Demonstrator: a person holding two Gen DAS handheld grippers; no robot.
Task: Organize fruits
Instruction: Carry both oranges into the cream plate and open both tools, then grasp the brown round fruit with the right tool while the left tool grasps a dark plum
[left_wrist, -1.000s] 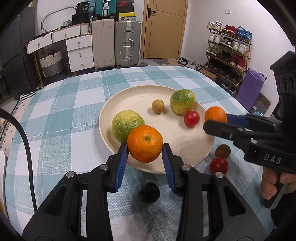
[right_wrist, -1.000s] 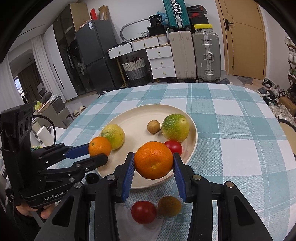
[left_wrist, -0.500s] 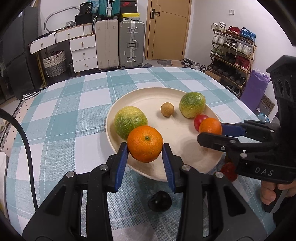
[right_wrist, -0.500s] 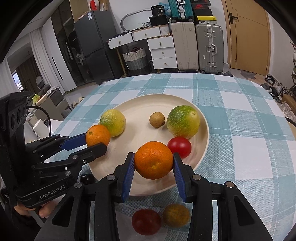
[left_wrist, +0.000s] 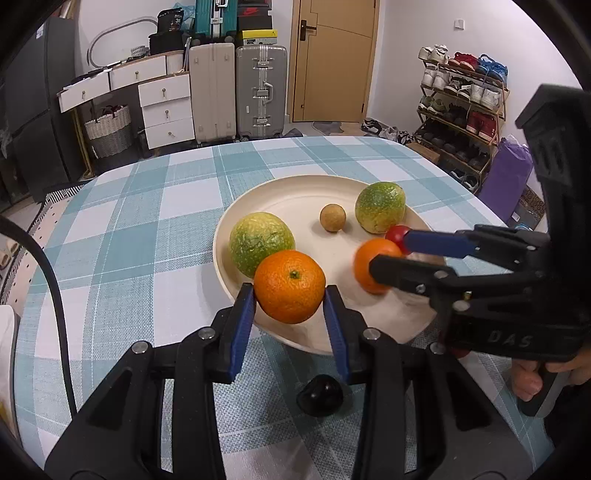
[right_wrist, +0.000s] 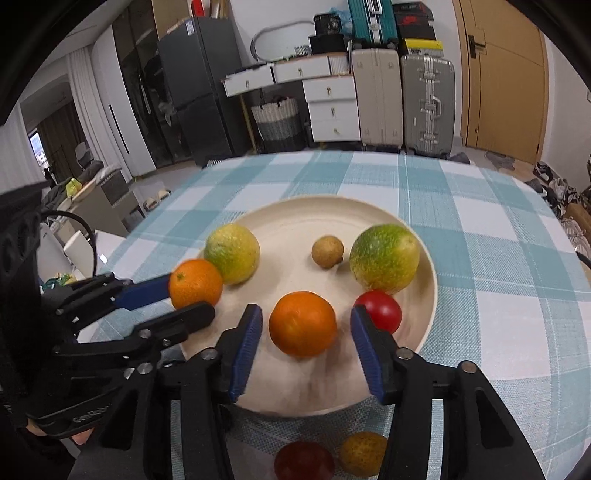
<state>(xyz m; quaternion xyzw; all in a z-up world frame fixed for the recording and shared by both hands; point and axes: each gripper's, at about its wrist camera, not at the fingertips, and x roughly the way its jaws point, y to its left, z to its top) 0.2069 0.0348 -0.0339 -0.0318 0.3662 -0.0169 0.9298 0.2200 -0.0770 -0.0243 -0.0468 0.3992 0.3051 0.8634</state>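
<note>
A cream plate (left_wrist: 295, 192) (right_wrist: 295, 210) on the checked table holds two green-yellow citrus fruits (left_wrist: 261, 243) (left_wrist: 379, 207), a small brown fruit (left_wrist: 332, 218) and a red tomato (right_wrist: 380, 311). My left gripper (left_wrist: 290, 295) is shut on an orange (left_wrist: 290, 286) over the plate's near rim; it also shows in the right wrist view (right_wrist: 195, 282). My right gripper (right_wrist: 304, 332) is open, its jaws apart on either side of a second orange (right_wrist: 303, 324) that lies on the plate.
Off the plate on the cloth lie a dark fruit (left_wrist: 319, 393), a red fruit (right_wrist: 304, 461) and a yellow-brown fruit (right_wrist: 364, 452). Suitcases (left_wrist: 260, 90), drawers and a shoe rack (left_wrist: 461, 110) stand beyond the table.
My right gripper moved over the plate, lowered and opened, letting its orange go onto the plate. My left gripper still holds its orange and moved slightly forward.
</note>
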